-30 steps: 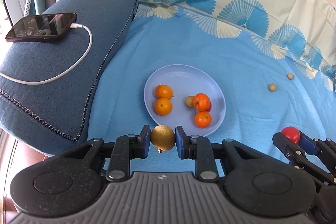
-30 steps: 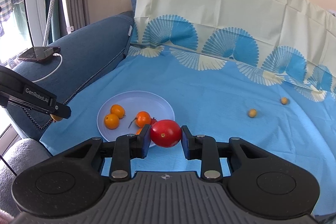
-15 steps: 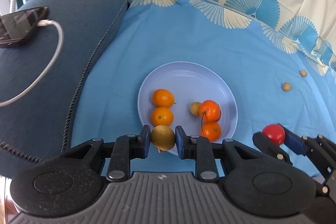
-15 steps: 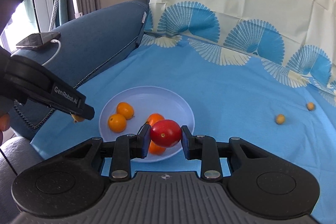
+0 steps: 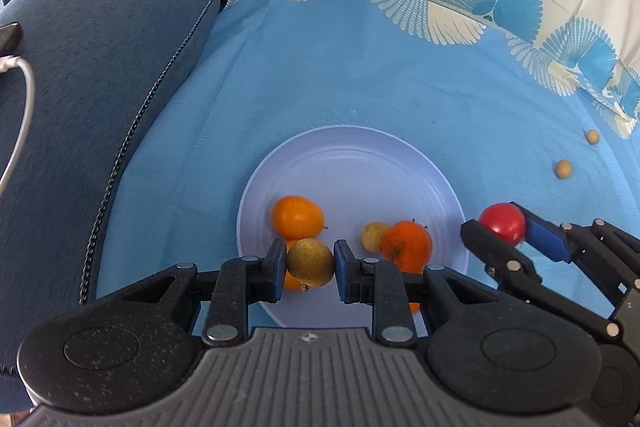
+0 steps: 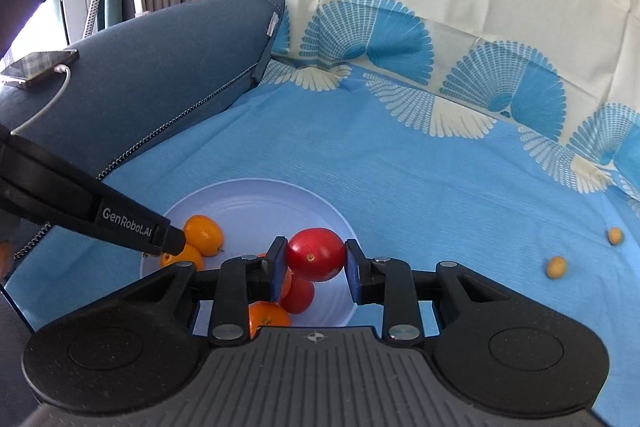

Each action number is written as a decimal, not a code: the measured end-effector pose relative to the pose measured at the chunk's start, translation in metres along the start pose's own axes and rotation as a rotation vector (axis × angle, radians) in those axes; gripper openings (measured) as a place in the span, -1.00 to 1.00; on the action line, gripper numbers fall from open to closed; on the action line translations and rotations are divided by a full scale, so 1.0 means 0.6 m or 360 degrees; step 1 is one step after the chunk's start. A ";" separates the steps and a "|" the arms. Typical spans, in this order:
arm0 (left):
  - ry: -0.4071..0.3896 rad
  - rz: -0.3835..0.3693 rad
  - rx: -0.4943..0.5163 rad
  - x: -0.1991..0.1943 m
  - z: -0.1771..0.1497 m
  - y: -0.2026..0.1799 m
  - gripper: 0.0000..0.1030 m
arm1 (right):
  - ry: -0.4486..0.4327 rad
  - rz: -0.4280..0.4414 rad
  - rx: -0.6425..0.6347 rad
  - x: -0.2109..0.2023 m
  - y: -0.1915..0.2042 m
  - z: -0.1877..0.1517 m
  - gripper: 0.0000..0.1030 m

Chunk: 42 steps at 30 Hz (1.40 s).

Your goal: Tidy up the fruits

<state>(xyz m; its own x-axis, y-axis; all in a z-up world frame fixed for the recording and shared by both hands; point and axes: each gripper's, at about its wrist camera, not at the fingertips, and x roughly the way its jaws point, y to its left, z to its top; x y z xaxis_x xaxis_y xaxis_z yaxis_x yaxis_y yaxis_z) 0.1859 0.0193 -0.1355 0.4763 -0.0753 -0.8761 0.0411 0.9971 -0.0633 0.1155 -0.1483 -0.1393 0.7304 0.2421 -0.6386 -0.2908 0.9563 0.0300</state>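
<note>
A: Left wrist view first. The left gripper (image 5: pixel 310 263) sits low in the centre of the frame, its blue pads clamped on a yellowish-brown fruit (image 5: pixel 310 262) right over the near edge of the pale plate (image 5: pixel 352 155).

B: And the plate's busy: an orange (image 5: pixel 297 217) at its left, a small yellow fruit (image 5: pixel 373 236) touching a second orange (image 5: pixel 407 245) at its right.

A: Lower right, the right gripper (image 5: pixel 503 227) comes in from the side, pinching a red tomato (image 5: pixel 502 224) just beside the plate's right rim. Two small yellow fruits (image 5: pixel 563 169) lie well apart on the blue cloth (image 5: pixel 360 75), far right.

B: Over to the right wrist view. The tomato (image 6: pixel 315 253) is dead centre, squeezed between both pads of the right gripper (image 6: pixel 316 261), above the plate (image 6: pixel 256 195).

A: Below it, another red fruit (image 6: pixel 298 295) rests on the plate. The left gripper's arm reaches in from the left edge, its tip over the oranges (image 6: pixel 203 235); its fruit is hidden here.

B: A phone (image 6: pixel 38 65) sits upper left on the dark blue cushion (image 6: pixel 160 67).
</note>
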 end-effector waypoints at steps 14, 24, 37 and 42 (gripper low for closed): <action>-0.0022 0.0006 0.0013 0.045 0.037 -0.001 -0.07 | 0.0026 0.0095 -0.0086 0.061 0.006 0.000 -0.38; -0.0164 0.0045 -0.0040 -0.023 0.013 0.005 0.99 | 0.0015 0.0156 -0.0140 0.041 0.011 0.002 0.42; -0.0163 0.0143 -0.0117 -0.167 -0.106 0.030 0.99 | 0.0089 0.0046 0.0053 -0.140 0.027 -0.038 0.96; -0.0228 0.0127 -0.0094 -0.225 -0.133 0.016 0.99 | 0.0010 0.0001 0.0089 -0.213 0.035 -0.049 0.98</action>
<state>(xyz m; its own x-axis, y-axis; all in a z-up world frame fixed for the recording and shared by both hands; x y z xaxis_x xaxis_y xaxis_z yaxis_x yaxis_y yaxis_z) 0.0516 0.0393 -0.0558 0.5964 0.0083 -0.8027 -0.0517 0.9983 -0.0280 -0.0021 -0.1640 -0.0796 0.7264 0.2418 -0.6433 -0.2561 0.9639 0.0730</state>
